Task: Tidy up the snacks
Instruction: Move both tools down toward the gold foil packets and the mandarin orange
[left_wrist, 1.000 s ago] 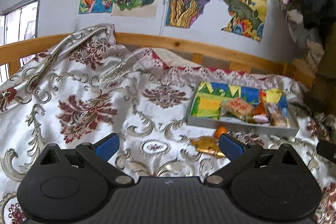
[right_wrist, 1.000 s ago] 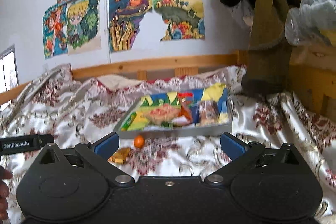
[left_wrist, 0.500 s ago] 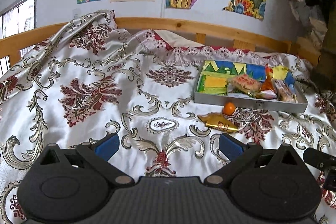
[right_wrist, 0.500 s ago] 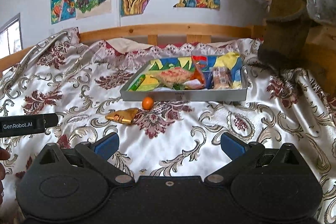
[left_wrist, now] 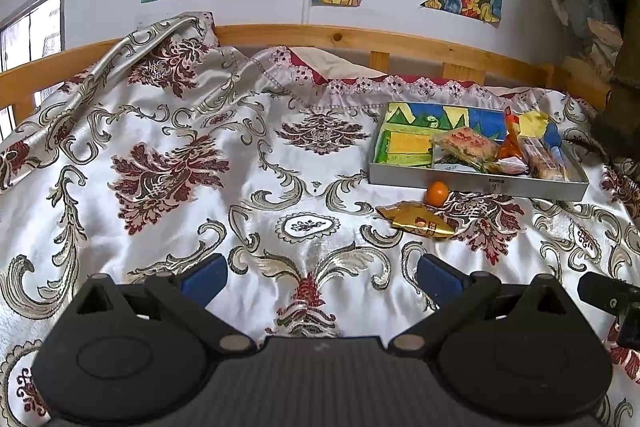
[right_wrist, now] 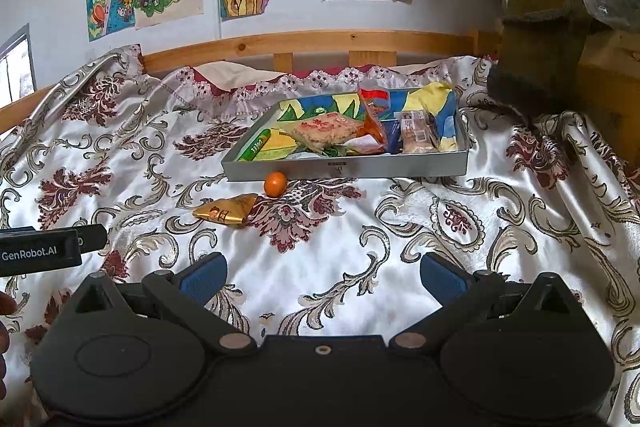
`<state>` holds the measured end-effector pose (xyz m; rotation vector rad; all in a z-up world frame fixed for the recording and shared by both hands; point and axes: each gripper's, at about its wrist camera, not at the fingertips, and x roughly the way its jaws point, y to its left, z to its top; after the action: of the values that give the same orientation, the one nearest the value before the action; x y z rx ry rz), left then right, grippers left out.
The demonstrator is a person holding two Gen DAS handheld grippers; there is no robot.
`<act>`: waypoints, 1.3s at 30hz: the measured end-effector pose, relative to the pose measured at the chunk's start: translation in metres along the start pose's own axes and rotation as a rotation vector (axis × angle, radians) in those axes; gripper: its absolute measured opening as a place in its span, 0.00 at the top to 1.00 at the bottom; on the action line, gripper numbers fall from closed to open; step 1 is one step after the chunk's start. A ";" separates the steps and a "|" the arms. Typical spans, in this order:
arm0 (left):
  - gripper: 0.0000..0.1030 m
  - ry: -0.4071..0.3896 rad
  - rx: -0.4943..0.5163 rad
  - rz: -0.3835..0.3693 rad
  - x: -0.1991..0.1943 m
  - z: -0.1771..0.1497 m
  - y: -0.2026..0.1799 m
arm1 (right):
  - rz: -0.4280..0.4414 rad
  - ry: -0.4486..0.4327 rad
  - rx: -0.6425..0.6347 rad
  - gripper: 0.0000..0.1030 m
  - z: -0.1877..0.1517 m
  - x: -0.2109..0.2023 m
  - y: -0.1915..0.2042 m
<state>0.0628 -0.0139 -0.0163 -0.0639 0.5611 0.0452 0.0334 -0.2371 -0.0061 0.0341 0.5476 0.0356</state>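
A bed [right_wrist: 400, 247] is carrying a grey tray [right_wrist: 348, 169], an orange [right_wrist: 275, 184] at its seven o'clock, and a gold packet [right_wrist: 226, 211] beyond.

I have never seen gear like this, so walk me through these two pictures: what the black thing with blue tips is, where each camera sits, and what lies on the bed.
A person holds one hand-held gripper per hand; each picture comes from a camera looking along its jaws. The left gripper and right gripper are both open and hold nothing. On the patterned bedspread sits a grey tray of packaged snacks. In front of it, outside the tray, lie a small orange and a gold packet.
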 end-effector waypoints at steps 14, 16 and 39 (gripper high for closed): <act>0.00 0.009 0.004 0.003 0.002 -0.001 0.000 | 0.001 0.009 0.002 0.01 -0.002 0.003 0.001; 0.00 0.008 0.005 0.003 0.003 -0.002 0.000 | 0.001 0.012 0.004 0.01 -0.003 0.004 0.001; 0.00 0.033 0.000 -0.015 0.046 0.013 -0.007 | -0.029 0.070 0.033 0.01 -0.005 0.030 -0.006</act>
<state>0.1090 -0.0186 -0.0293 -0.0693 0.5935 0.0299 0.0568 -0.2419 -0.0267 0.0574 0.6189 -0.0007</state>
